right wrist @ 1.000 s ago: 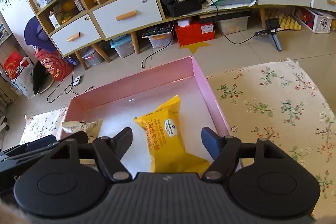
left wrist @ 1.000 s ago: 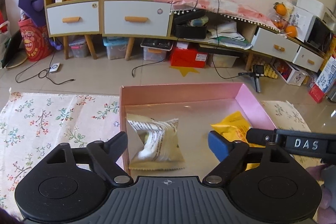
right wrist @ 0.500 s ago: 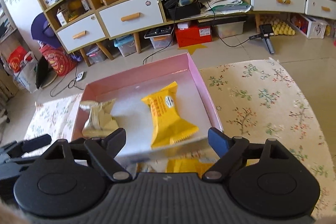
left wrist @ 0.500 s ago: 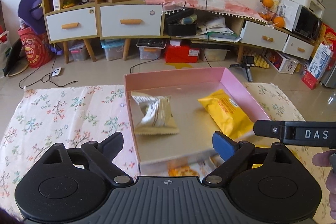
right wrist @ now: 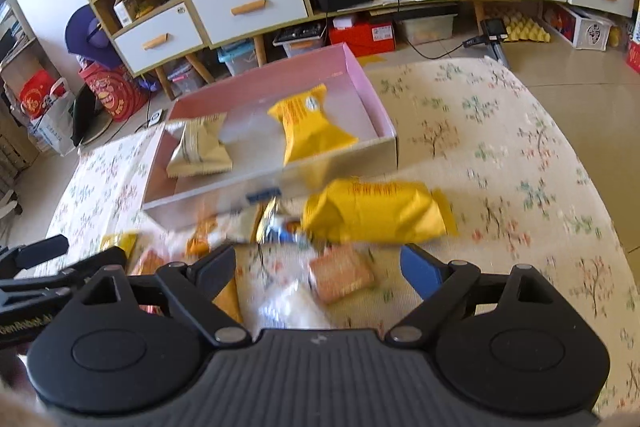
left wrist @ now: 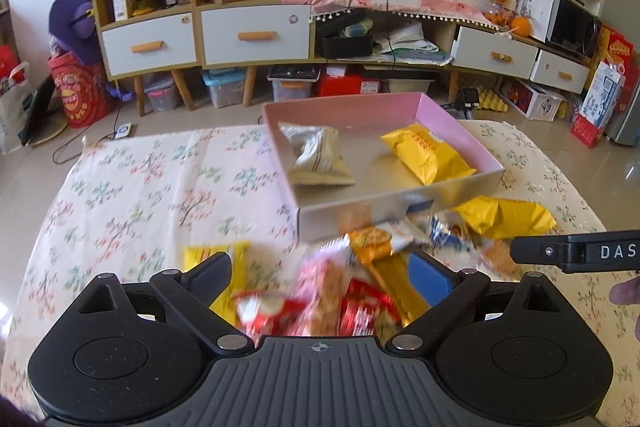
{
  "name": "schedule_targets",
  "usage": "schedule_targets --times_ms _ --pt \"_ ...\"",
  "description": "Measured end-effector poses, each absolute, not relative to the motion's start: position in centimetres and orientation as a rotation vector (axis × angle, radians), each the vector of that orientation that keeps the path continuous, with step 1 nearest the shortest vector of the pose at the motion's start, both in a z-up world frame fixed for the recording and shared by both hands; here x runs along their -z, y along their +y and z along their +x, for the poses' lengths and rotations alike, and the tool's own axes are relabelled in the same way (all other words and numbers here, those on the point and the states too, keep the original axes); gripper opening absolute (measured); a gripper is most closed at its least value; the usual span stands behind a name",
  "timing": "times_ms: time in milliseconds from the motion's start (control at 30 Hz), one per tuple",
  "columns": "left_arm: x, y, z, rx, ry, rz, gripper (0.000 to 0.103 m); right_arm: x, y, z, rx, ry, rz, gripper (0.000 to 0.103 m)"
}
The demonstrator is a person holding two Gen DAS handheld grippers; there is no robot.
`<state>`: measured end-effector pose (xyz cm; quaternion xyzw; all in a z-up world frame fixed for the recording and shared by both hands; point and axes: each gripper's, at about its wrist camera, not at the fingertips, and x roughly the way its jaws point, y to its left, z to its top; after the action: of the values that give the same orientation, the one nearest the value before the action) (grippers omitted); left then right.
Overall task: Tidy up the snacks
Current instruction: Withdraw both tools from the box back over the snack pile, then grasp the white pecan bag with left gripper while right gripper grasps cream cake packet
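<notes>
The pink box (left wrist: 456, 131) stands toward the far edge of the desk (left wrist: 140, 195), which carries a floral cloth. Inside the box lie a beige snack packet (left wrist: 318, 157) on its left side and a yellow snack packet (left wrist: 428, 153) on its right side. Loose snacks (right wrist: 280, 259) are heaped on the cloth against the box's near wall; a large yellow bag (right wrist: 376, 213) lies at the right of the heap. The left gripper (left wrist: 320, 275) hangs above the heap, fingers spread, holding nothing. The right gripper (right wrist: 318, 267) likewise: fingers spread, nothing between them.
</notes>
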<state>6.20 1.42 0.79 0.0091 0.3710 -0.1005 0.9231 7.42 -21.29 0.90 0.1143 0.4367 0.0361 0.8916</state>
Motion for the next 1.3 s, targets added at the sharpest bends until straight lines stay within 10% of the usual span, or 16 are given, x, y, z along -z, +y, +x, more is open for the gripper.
schedule_targets --times_ms 1300 --pt "7.1 8.2 -1.4 0.280 0.722 0.097 0.101 5.3 -16.8 -4.1 -0.327 0.819 -0.051 0.100"
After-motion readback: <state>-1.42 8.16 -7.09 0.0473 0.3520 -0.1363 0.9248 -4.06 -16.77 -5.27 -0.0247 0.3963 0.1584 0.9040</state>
